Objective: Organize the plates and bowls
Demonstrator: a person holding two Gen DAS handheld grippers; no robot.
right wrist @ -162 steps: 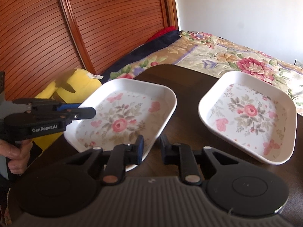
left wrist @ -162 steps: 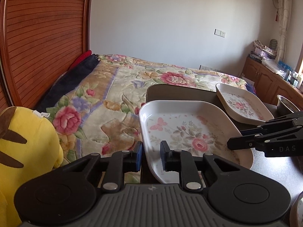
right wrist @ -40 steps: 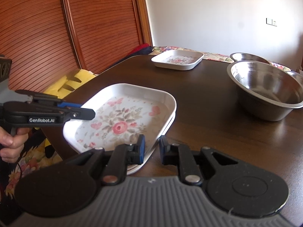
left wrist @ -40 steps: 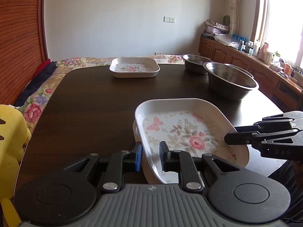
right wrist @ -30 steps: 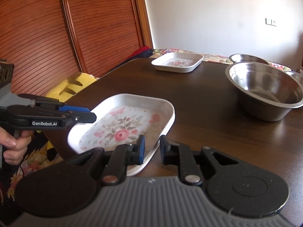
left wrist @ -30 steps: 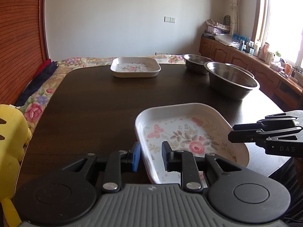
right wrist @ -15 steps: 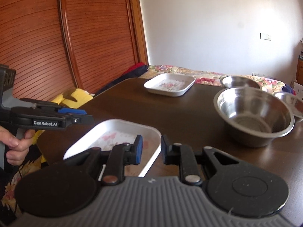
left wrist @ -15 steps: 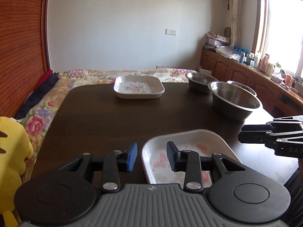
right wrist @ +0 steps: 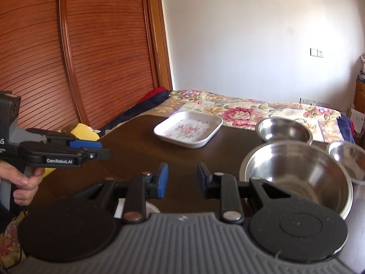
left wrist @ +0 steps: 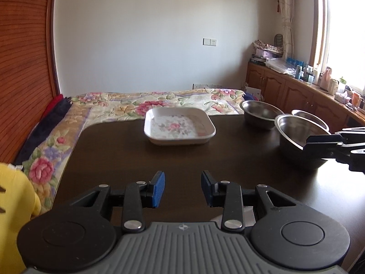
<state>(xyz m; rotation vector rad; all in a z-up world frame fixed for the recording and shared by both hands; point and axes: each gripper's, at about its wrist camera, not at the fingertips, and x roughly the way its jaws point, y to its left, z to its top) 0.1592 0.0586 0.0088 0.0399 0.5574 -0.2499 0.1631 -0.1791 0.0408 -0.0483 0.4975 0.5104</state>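
A white floral plate [left wrist: 179,126] [right wrist: 189,129] rests at the far end of the dark table [left wrist: 136,155]. Three steel bowls stand on the right: a large one [right wrist: 296,178] [left wrist: 298,137], a smaller one behind it [right wrist: 284,129] [left wrist: 259,114] and a third at the edge [right wrist: 348,157] [left wrist: 310,116]. My left gripper [left wrist: 182,189] is open and empty above the near table. My right gripper [right wrist: 182,180] is open and empty too. A sliver of the stacked floral plates [right wrist: 146,207] [left wrist: 248,214] peeks out beneath the gripper bodies.
A bed with a floral blanket [left wrist: 146,105] lies past the table. A yellow plush toy [left wrist: 13,205] sits at the left. Slatted wooden doors [right wrist: 79,57] line the left wall. Wooden cabinets [left wrist: 296,91] with clutter run under the window.
Both grippers let go of the floral plate on the near stack, opened wider and rose back, so the plate dropped almost out of view.
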